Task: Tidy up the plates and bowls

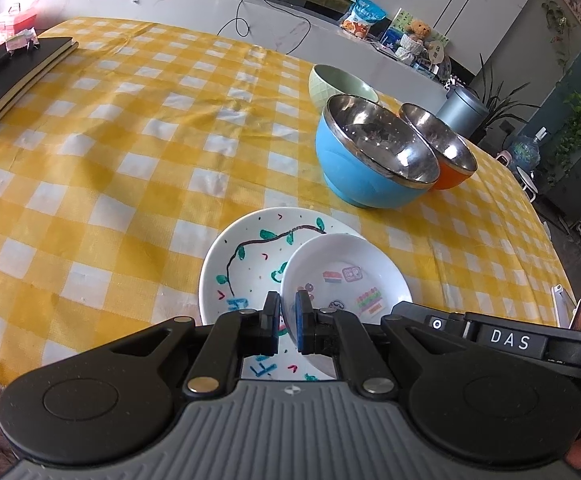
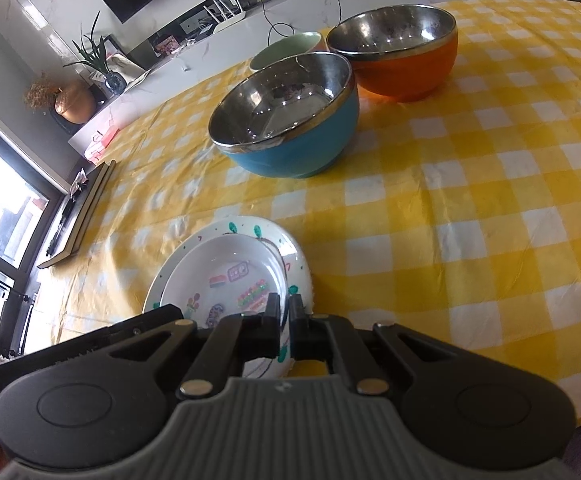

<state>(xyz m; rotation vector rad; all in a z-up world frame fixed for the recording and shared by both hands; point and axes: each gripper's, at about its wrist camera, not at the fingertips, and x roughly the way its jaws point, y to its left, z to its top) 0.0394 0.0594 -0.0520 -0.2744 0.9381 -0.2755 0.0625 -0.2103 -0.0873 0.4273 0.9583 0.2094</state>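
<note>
Left gripper clamps the sticker plate's rim above the vine-painted plate. Right gripper pinches the same sticker plate's opposite rim. Blue bowl stands beyond.

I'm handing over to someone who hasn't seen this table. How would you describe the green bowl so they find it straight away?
On the yellow checked tablecloth, look to the cluster of three bowls on the far side from the stacked white plates. The green bowl sits at the back, behind the blue bowl and beside the orange bowl. It alone is pale and matte inside; the other two are steel-lined.
</note>
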